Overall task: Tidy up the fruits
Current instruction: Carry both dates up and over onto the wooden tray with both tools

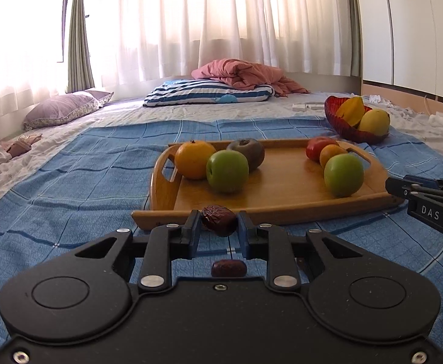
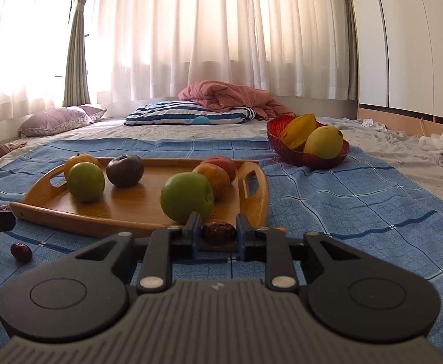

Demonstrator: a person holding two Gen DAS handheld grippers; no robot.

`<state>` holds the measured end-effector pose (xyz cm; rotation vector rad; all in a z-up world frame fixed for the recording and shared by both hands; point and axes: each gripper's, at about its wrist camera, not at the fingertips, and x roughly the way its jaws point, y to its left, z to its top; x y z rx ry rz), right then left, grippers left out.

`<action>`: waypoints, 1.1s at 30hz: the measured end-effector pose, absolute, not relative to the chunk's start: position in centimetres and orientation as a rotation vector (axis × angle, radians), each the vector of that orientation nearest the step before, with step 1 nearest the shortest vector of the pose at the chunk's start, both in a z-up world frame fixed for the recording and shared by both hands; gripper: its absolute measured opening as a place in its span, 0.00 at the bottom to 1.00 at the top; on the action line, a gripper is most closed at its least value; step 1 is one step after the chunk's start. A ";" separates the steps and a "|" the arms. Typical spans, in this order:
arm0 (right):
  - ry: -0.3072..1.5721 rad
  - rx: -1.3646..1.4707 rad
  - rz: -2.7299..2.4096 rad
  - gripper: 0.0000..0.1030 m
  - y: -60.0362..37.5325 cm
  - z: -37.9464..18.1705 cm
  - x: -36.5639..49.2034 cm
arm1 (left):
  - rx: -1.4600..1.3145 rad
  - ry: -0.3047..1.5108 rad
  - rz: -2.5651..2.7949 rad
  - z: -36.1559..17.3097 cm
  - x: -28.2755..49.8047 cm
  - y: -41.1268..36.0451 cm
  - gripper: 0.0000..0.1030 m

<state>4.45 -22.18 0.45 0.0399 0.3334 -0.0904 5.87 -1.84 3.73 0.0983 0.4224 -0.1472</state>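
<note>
While the left gripper (image 1: 219,230) clamps a date (image 1: 219,220) between its fingers, a second date (image 1: 228,268) lies on the blue cloth (image 1: 69,188) just beneath it. Ahead sits the tray (image 1: 285,182) with apples, oranges and other fruit; a red bowl (image 1: 347,129) lies farther off to the right, and the right gripper (image 1: 403,188) shows at the right.

From the right wrist, the right gripper (image 2: 218,233) pinches another date (image 2: 219,233). The tray (image 2: 130,209) is ahead to the left, the bowl (image 2: 306,156) ahead right, and a loose date (image 2: 21,252) on the cloth (image 2: 342,206) far left.
</note>
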 end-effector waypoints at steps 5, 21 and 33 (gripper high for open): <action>0.318 0.044 -0.004 0.27 -20.4 1.7 5.8 | 0.080 0.405 -0.149 4.9 7.6 -1.3 0.23; 0.455 0.094 0.135 0.27 -17.2 1.6 14.7 | 0.016 0.489 -0.115 3.4 16.1 0.5 0.23; 0.529 0.065 0.124 0.28 -15.9 -0.2 17.2 | 0.020 0.557 -0.110 1.0 19.3 -0.1 0.23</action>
